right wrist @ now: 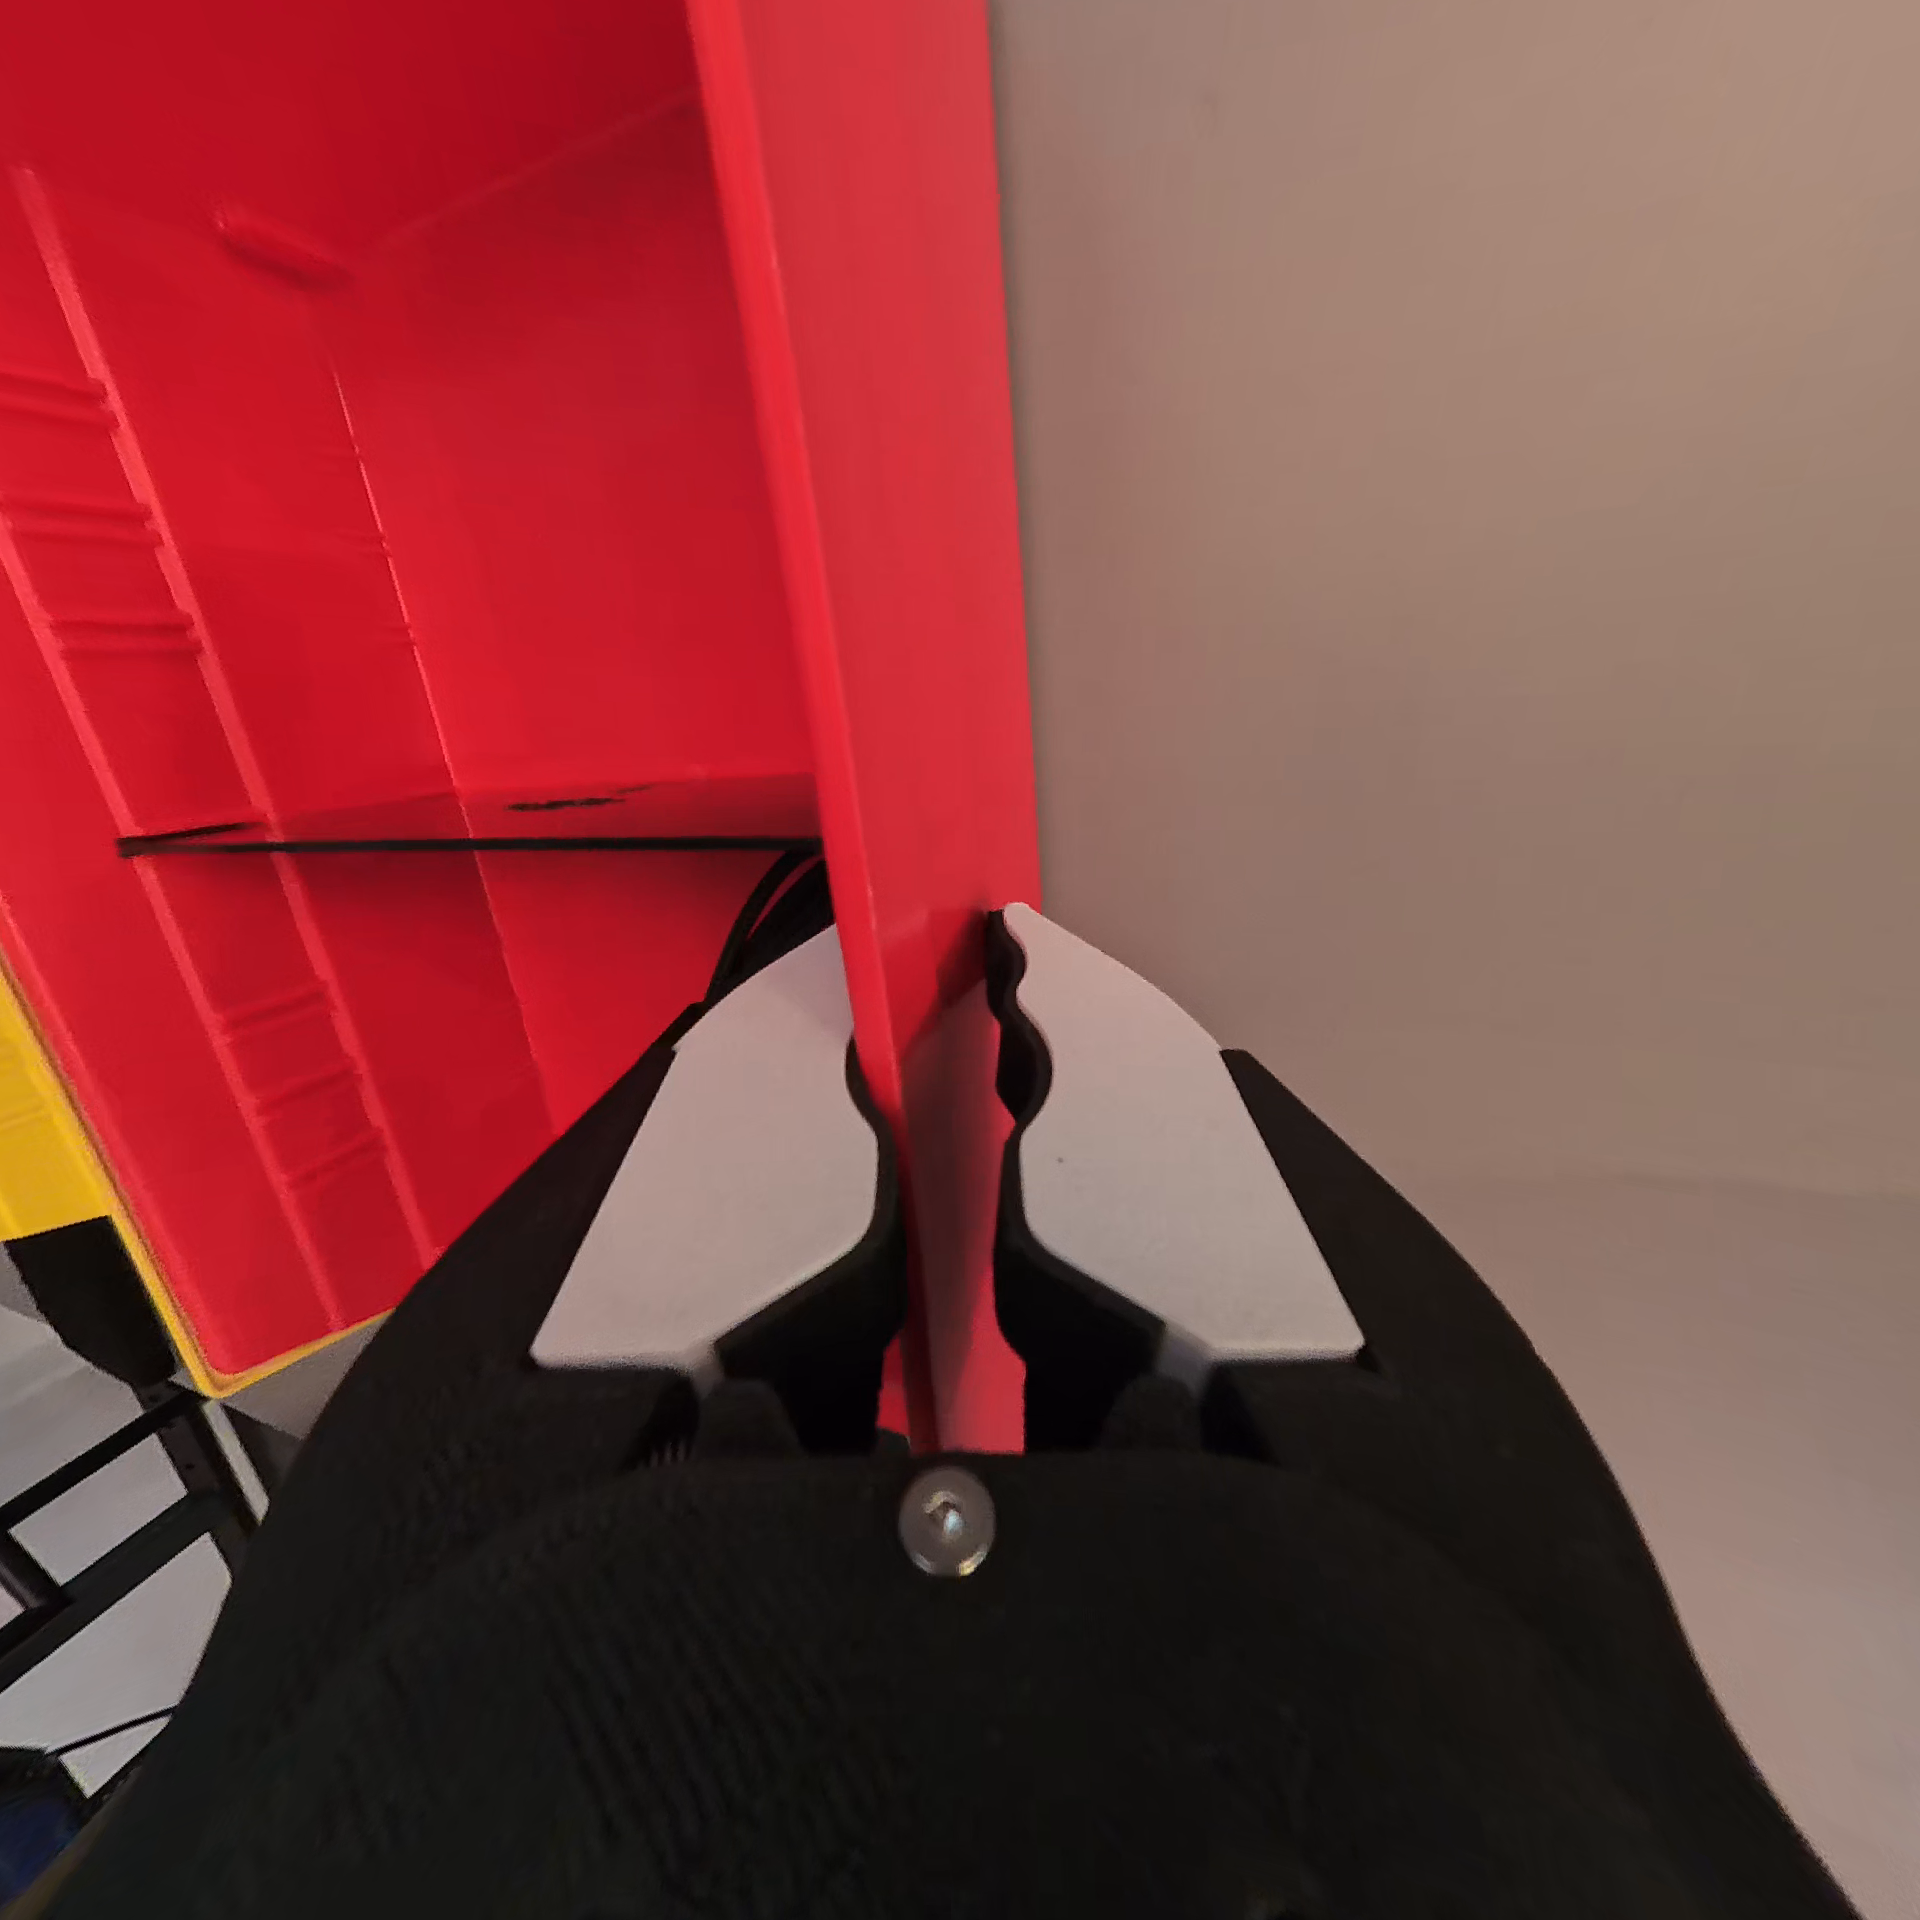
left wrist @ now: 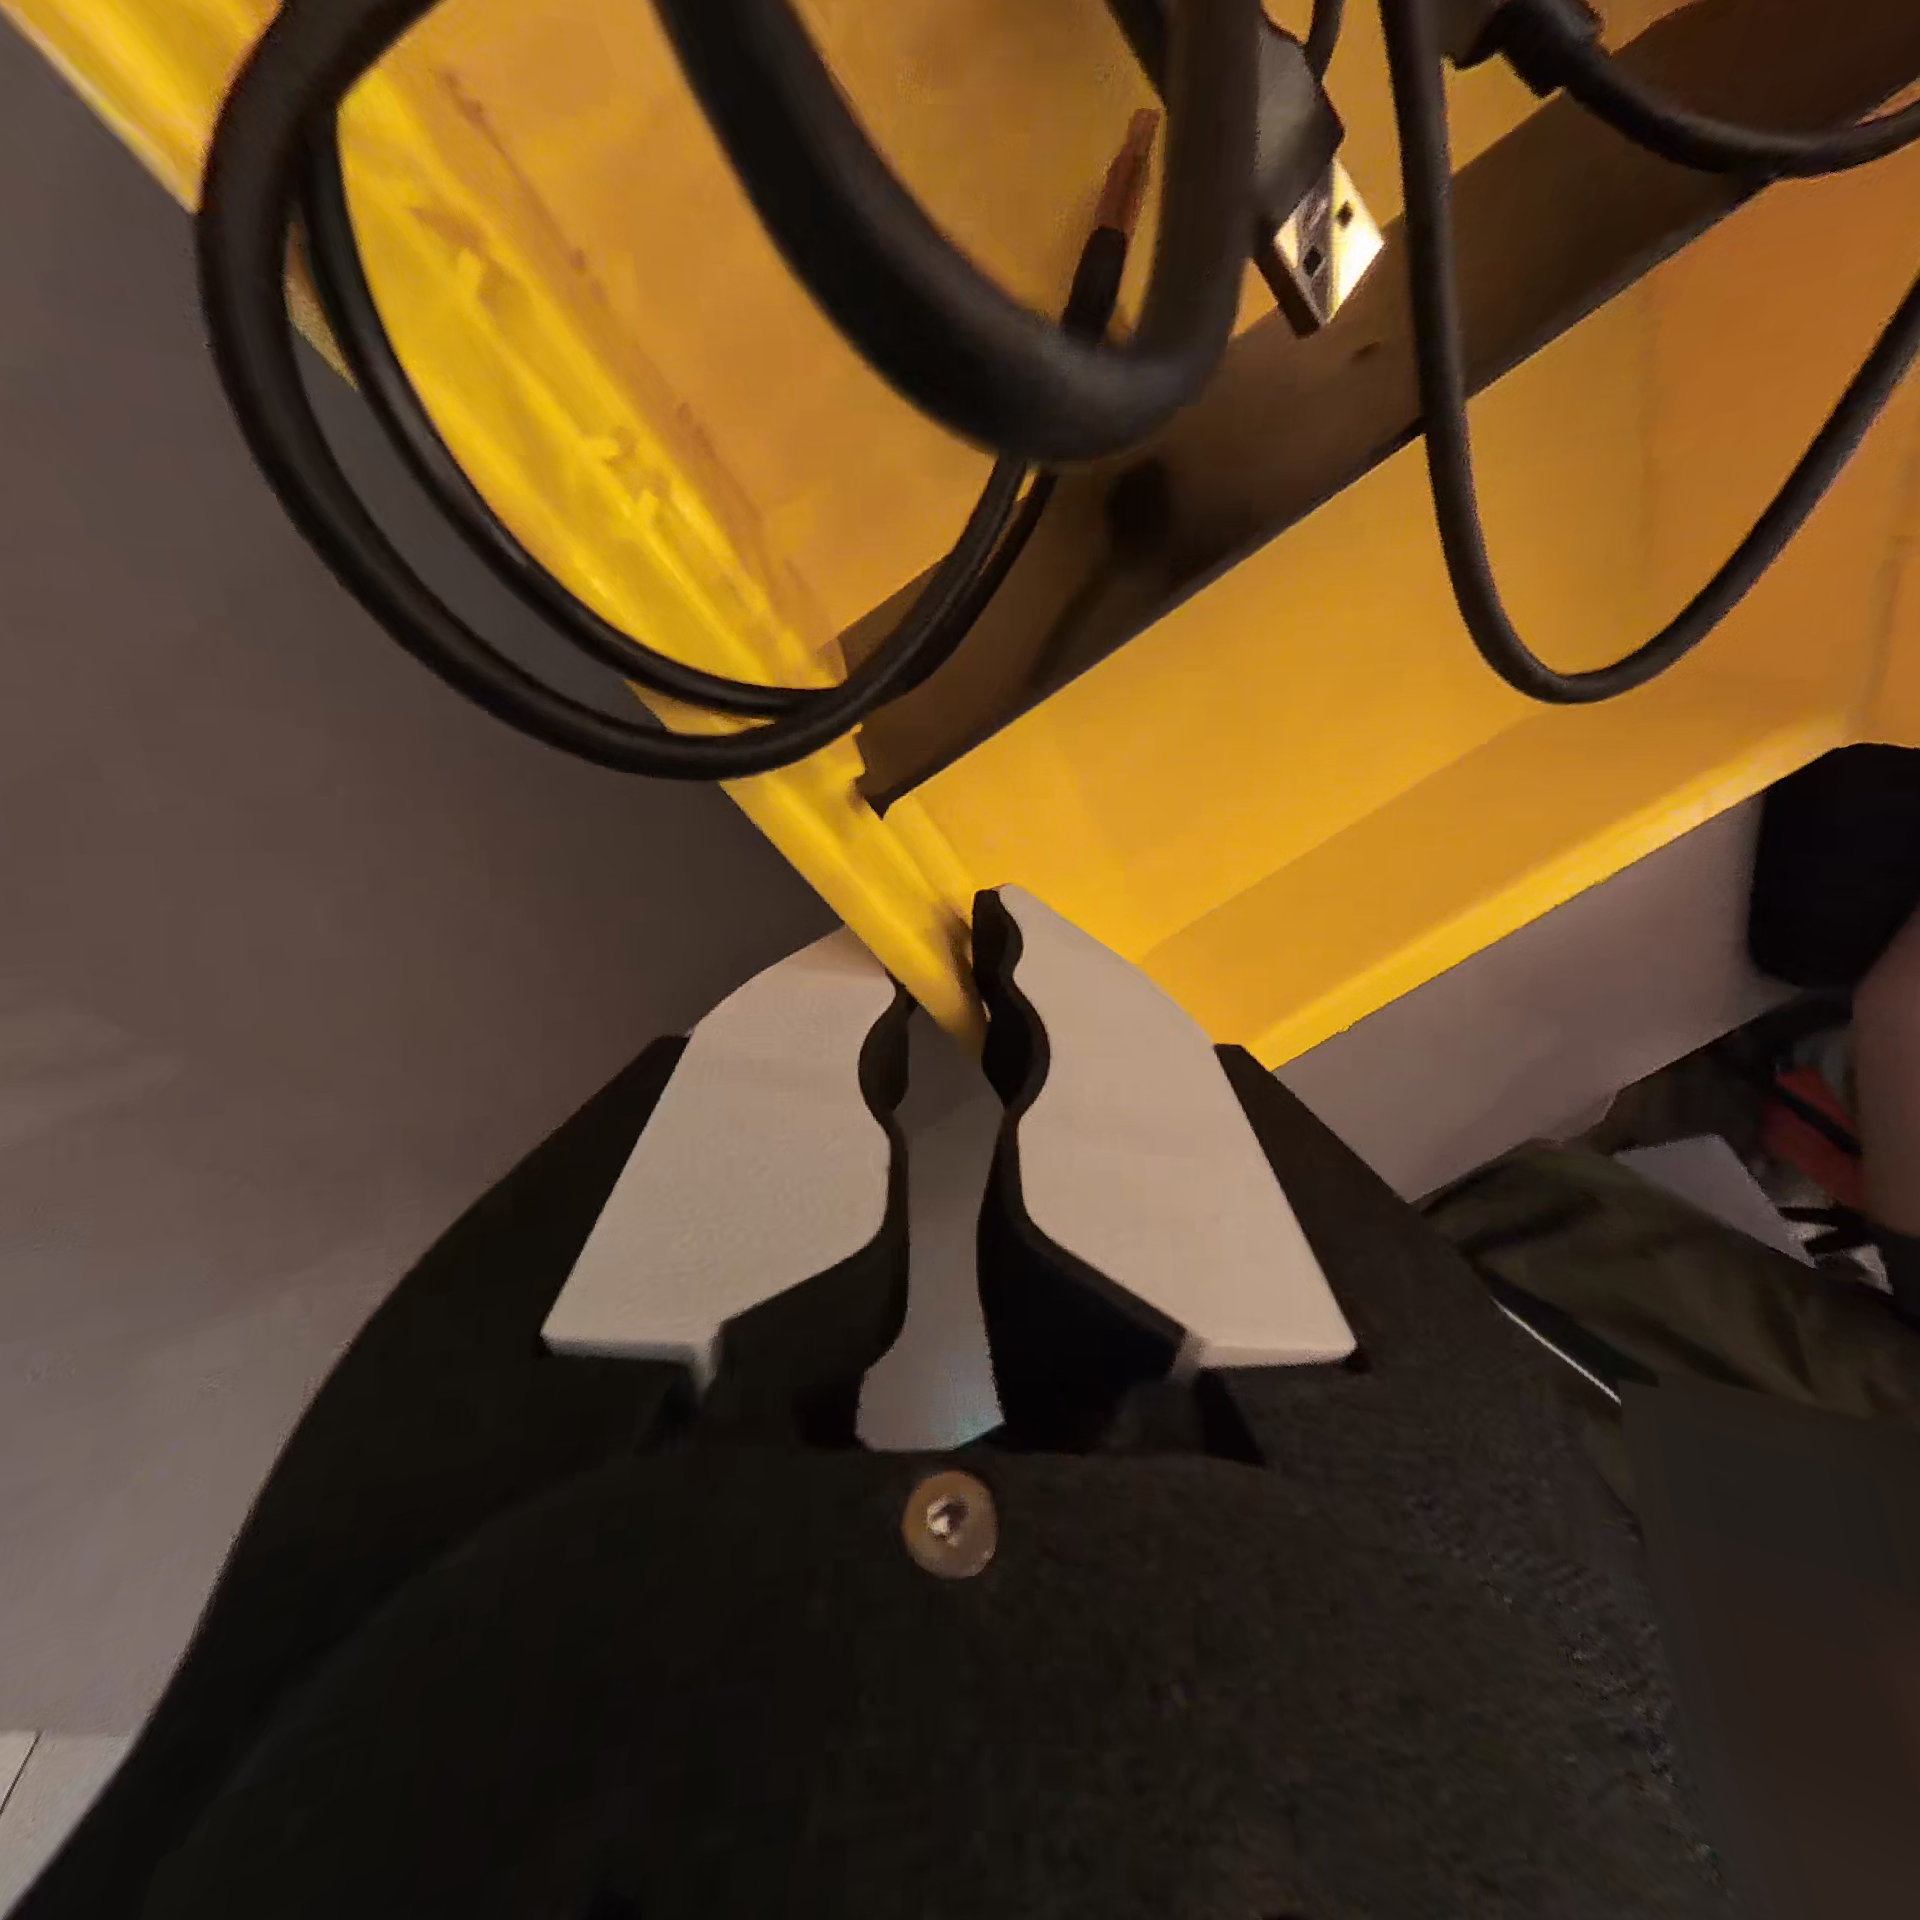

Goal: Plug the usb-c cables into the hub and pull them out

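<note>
Red bin (right wrist: 904,520) wall between right tongs (right wrist: 940,1029)

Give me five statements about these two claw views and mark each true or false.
1. The left claw grips the wall of a yellow bin. True.
2. The right claw holds a cable. False: it is clamped on the wall of a red bin.
3. Black cables lie in the yellow bin. True.
4. A plug with a metal end shows among the cables. True.
5. The red bin is full of cables. False: it looks mostly bare, with a dark divider across it.
</note>
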{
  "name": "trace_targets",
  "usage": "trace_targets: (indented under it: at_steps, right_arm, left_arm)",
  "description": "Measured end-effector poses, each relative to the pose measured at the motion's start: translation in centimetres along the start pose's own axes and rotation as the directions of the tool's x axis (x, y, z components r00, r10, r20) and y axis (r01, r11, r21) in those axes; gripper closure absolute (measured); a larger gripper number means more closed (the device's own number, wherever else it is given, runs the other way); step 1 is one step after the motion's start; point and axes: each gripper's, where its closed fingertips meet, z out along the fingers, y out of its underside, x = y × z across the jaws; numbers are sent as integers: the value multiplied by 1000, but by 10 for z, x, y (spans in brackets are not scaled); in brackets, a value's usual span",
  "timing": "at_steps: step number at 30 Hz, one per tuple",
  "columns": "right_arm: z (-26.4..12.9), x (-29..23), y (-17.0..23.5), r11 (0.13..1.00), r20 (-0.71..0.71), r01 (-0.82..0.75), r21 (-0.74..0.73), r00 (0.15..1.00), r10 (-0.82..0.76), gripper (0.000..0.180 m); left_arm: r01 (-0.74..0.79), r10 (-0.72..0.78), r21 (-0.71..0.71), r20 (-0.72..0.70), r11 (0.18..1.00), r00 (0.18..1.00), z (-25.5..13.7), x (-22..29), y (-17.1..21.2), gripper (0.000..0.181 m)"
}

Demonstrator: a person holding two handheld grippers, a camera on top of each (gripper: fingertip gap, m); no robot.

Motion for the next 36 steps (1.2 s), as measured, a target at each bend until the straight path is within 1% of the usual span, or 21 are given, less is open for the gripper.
trace_targets:
  at_steps: [3, 6, 8, 10, 13, 16, 19, 23, 27, 31, 34, 36]
  right_arm:
    - [-2, 2, 3, 1000, 9, 4, -3, 1000, -4, 164]
    - [-3, 3, 4, 1000, 14, 13, -4, 1000, -13, 163]
    - [-3, 3, 3, 1000, 13, 25, -6, 1000, -25, 163]
    - [-3, 1, 3, 999, 15, 33, -9, 999, -33, 163]
    - [-1, -2, 4, 999, 24, 46, -21, 999, -46, 163]
    - [2, -9, 5, 998, 32, 51, -33, 998, -50, 163]
    - [6, -18, 5, 997, 36, 62, -51, 998, -61, 163]
    - [13, -34, 4, 996, 41, 60, -70, 998, -57, 164]
    - [20, -52, 7, 992, 44, 73, -104, 997, -69, 163]
    - [26, -71, 20, 976, 50, 127, -178, 992, -120, 163]
    - [27, -78, 31, 951, 38, 195, -240, 981, -192, 164]
    - [27, -78, 31, 950, 22, 187, -249, 982, -187, 164]
  left_arm:
    - [19, -17, -53, 38, 998, 999, 0, -2, 1, 172]
    - [75, -75, -50, 15, 996, 997, -2, -9, 1, 174]
    - [89, -88, -48, 24, 995, 996, -5, -21, 5, 175]
    - [117, -116, -31, 22, 993, 993, -8, -38, 11, 176]
    - [183, -183, 30, -17, 983, 983, -14, -67, 21, 178]
    - [214, -215, 70, 0, 974, 977, -21, -103, 38, 177]
    - [290, -288, 109, -31, 951, 957, -27, -134, 56, 176]
    - [346, -344, 132, -40, 929, 938, -33, -166, 81, 176]
    - [434, -426, 183, -82, 882, 901, -39, -195, 101, 176]
    - [416, -424, 200, -3, 887, 906, -44, -223, 124, 178]
    - [499, -495, 217, -73, 839, 866, -46, -234, 134, 178]
    - [501, -499, 223, -71, 836, 864, -47, -240, 139, 177]
